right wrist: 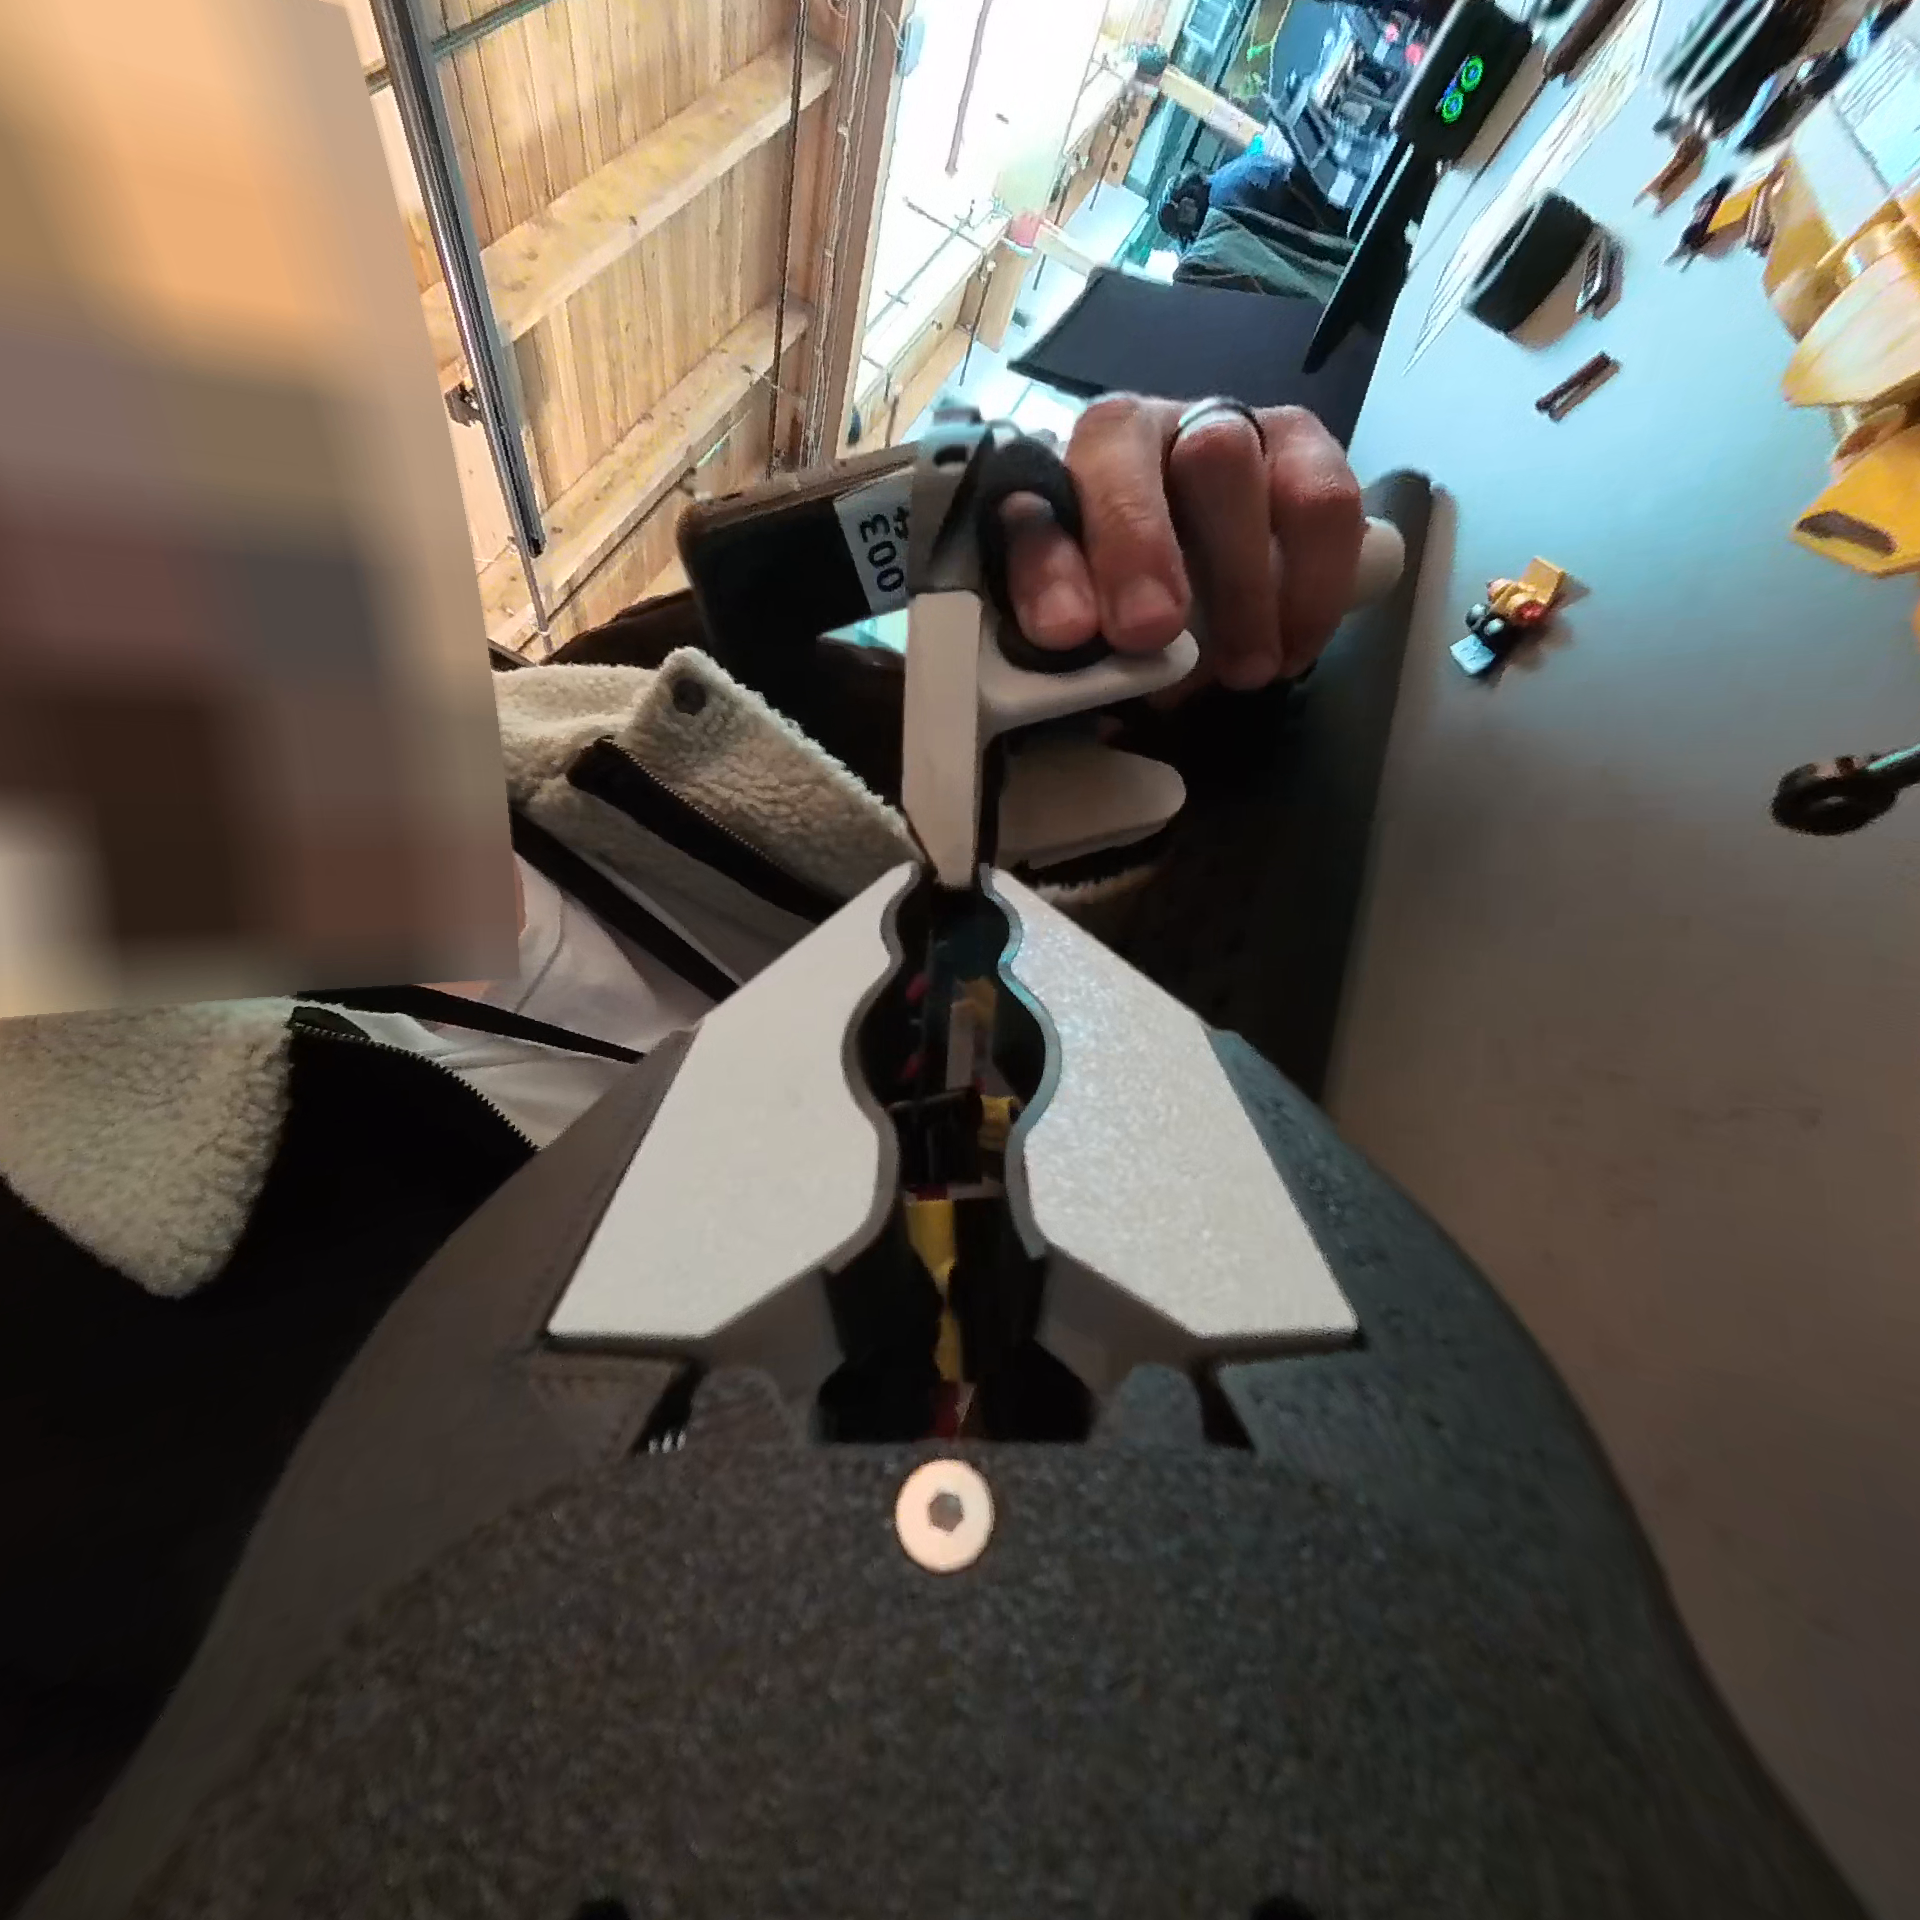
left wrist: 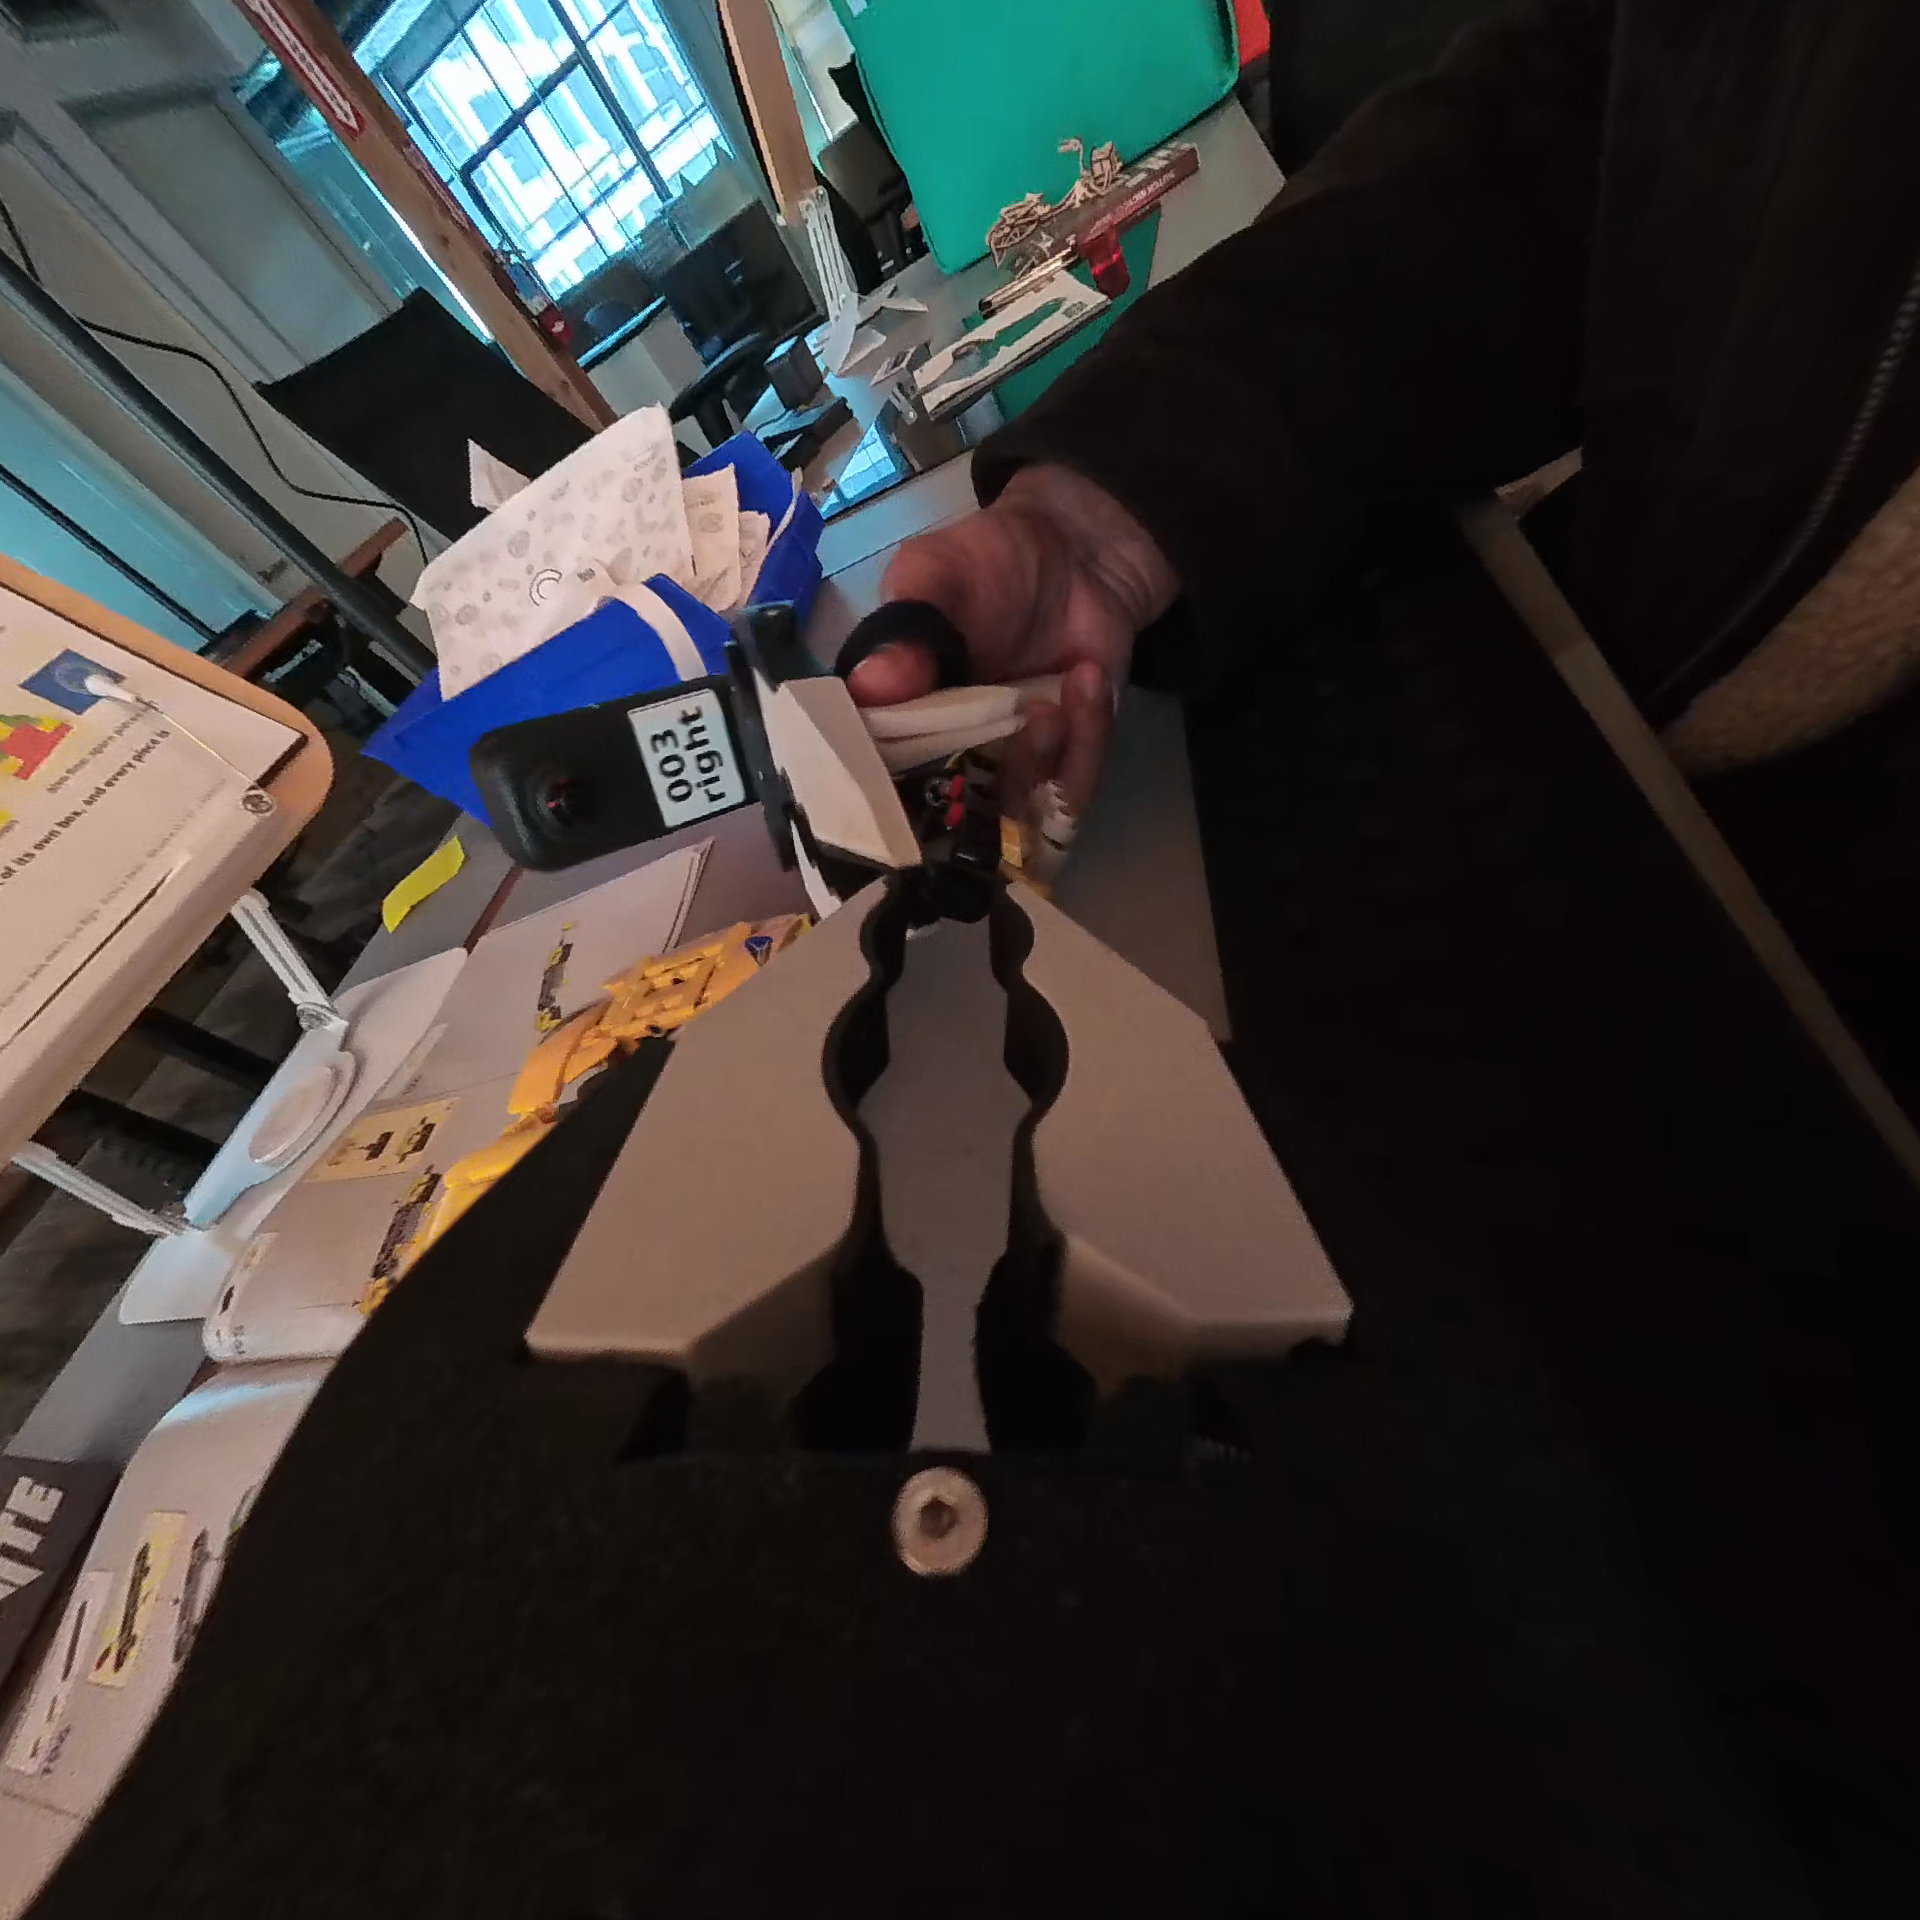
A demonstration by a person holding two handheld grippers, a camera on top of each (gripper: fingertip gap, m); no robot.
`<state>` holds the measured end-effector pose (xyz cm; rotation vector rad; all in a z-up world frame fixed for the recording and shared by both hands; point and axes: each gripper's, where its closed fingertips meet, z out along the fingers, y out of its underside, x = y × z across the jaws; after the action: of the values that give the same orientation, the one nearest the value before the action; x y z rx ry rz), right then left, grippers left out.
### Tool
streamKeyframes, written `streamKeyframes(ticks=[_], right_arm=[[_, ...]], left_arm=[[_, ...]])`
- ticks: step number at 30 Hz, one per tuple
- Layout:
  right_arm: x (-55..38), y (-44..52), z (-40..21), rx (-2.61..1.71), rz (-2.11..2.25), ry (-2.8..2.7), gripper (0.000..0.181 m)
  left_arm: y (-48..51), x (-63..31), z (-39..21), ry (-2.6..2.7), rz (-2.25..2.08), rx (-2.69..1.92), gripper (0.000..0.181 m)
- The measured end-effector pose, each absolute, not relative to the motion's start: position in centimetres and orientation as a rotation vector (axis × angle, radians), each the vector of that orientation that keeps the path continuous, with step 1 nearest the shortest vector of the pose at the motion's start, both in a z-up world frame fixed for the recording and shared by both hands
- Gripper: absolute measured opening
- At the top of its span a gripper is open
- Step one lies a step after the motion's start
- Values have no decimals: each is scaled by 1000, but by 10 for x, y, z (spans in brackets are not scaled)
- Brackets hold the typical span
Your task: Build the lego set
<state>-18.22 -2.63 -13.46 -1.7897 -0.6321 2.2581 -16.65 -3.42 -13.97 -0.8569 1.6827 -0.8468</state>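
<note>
A small lego assembly (right wrist: 951,1091) of black, yellow, red and white parts sits lengthwise between my right gripper's (right wrist: 951,894) fingers, which are closed on it. In the left wrist view its black and red end (left wrist: 958,831) shows just past my left gripper (left wrist: 948,902), whose tips pinch that end. The two grippers face each other tip to tip above the grey table (left wrist: 1132,935). The left gripper's white finger (right wrist: 940,727) meets the assembly's far end in the right wrist view. A hand holds each gripper.
Loose yellow lego pieces (left wrist: 644,997) and printed instruction sheets (left wrist: 384,1143) lie on the table at left. A blue bin (left wrist: 582,696) with paper towels stands behind them, a sign board (left wrist: 114,831) farther left. A small yellow lego vehicle (right wrist: 1517,613) and wooden items (right wrist: 1849,312) lie at right. Left and right tips are no more than a few centimetres apart.
</note>
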Motion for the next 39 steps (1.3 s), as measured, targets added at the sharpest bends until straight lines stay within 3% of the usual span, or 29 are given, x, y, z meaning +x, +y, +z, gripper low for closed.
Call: streamKeyframes(ticks=[17, 24, 27, 39], right_arm=[[-182, -19, -137, -1796, 2097, -665, 8], [-171, -9, -136, -1810, 2009, -614, 8], [-170, -5, -136, -1816, 1976, -595, 8], [-169, -3, -140, -1827, 1975, -575, 8]], left_arm=[[-20, -173, -136, 1592, -970, -1034, 18], [41, -279, -103, 1168, -1154, -1316, 17], [51, -323, -131, 1214, -1024, -1447, 8], [41, -330, -230, 1654, -798, -1853, 43]])
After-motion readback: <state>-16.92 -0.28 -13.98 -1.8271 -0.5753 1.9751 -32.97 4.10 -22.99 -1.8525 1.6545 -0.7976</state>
